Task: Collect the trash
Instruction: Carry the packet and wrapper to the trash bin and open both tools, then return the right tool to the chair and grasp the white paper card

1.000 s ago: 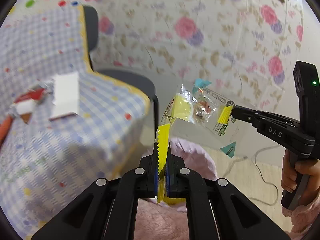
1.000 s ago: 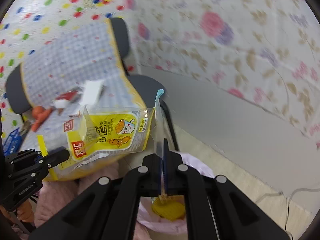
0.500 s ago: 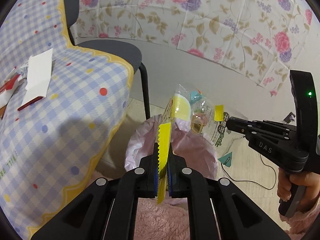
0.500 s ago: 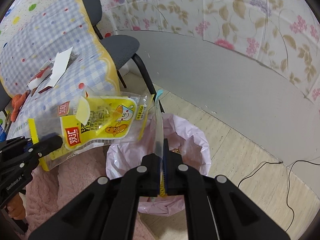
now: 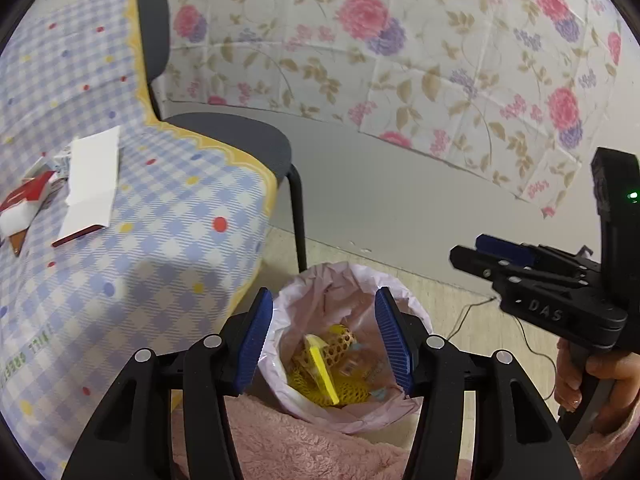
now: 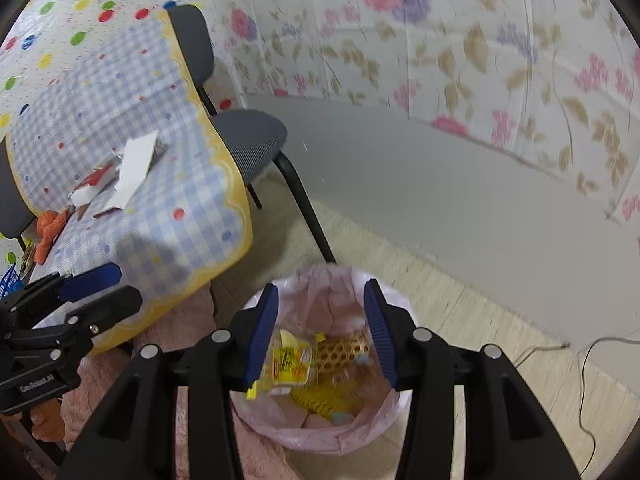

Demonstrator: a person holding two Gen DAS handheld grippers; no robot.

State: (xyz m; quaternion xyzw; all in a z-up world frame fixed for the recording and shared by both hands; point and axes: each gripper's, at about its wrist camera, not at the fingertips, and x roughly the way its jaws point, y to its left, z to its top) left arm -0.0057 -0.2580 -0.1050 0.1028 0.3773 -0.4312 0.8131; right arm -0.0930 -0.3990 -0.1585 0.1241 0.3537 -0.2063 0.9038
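Now my left gripper (image 5: 324,332) is over the bin (image 5: 416,320), jaws opening, about half spread, nothing pinched between the blue pads (image 5: 254,344). Same for my right gripper (image 6: 322,330): jaws opening, roughly half wide, pads empty. Yellow snack wrapper (image 6: 290,362) is inside the pink-lined bin, lying on the other trash, next to a tan honeycomb mesh piece (image 6: 340,350) and yellow netting (image 5: 308,384); touching neither gripper. Bin sits on the floor just beside the table corner, in front of a grey chair (image 5: 236,140). On the checked tablecloth (image 5: 160,240) more trash: a white folded card (image 5: 92,184) and, just left of it, a red-and-white wrapper (image 5: 24,200), touching or overlapping it, can't tell which. Orange thing (image 6: 50,230) at the table's far edge in the right view, blurry, can't identify. Right gripper shows at the right of the left view with a hand (image 5: 592,376) on its handle. Pink fuzzy fabric (image 5: 300,444) below both grippers. Thin cable (image 6: 592,356) on the floor by the wall.
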